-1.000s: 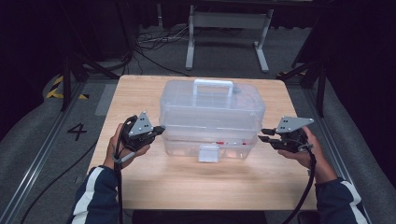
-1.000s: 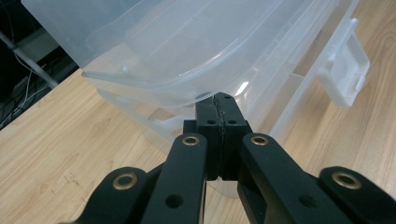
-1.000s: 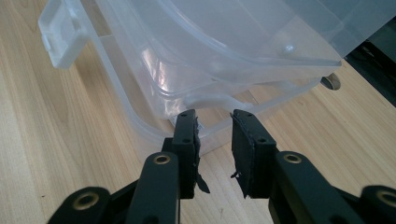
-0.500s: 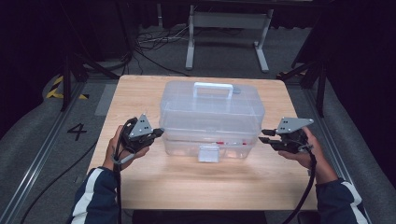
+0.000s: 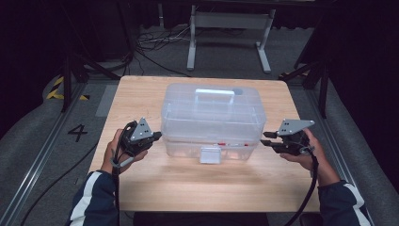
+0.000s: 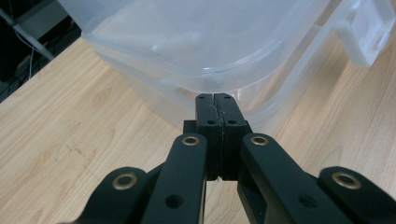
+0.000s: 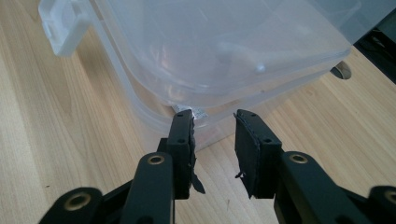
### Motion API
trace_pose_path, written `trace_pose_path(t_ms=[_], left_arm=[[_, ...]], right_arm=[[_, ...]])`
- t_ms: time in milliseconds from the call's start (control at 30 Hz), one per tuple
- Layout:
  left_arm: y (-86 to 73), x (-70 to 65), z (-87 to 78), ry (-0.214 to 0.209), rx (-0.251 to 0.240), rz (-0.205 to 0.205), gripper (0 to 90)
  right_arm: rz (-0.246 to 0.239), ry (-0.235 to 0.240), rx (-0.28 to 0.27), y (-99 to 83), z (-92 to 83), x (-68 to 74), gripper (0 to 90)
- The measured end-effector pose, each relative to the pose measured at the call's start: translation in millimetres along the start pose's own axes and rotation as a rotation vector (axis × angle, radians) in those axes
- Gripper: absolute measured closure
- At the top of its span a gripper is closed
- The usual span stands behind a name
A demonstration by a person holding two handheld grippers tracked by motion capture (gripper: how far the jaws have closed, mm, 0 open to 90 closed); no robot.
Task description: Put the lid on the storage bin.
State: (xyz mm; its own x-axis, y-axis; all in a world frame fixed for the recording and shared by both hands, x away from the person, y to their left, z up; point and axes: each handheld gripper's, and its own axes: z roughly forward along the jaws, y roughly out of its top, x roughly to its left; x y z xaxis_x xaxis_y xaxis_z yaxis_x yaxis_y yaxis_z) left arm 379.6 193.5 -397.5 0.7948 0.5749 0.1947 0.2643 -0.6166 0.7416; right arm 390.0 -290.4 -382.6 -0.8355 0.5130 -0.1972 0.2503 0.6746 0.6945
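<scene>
The clear storage box (image 5: 211,120) sits in the middle of the table (image 5: 141,94), lid on, white latch (image 5: 210,154) at its near wall and carry handle (image 5: 215,93) on top. The left tongs (image 5: 157,136) are pressed fully together with nothing between them, tips at the box's left end just under the lid rim. The right tongs (image 5: 264,138) stand partly apart at the box's right end, holding nothing, and have just been opening. The risk, as I judge it: the box is light and smooth, so an uneven push from one end could slide or turn it. Closed left tips could also slip off the rim.
</scene>
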Motion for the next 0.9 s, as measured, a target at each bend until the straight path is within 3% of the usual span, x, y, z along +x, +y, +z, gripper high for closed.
trace_pose_path(t_ms=[433, 900], left_arm=[[-5.2, -2.9, 9.1, -0.002, 0.053, 0.021, 90.0], [-5.3, -4.5, 8.5, 0.001, 0.06, 0.031, 89.9]], right_arm=[[-0.009, 0.014, 0.046, -4.5, 7.0, 1.8, 67.8], [-0.02, 0.044, 0.046, -5.2, 7.4, 6.5, 65.8]])
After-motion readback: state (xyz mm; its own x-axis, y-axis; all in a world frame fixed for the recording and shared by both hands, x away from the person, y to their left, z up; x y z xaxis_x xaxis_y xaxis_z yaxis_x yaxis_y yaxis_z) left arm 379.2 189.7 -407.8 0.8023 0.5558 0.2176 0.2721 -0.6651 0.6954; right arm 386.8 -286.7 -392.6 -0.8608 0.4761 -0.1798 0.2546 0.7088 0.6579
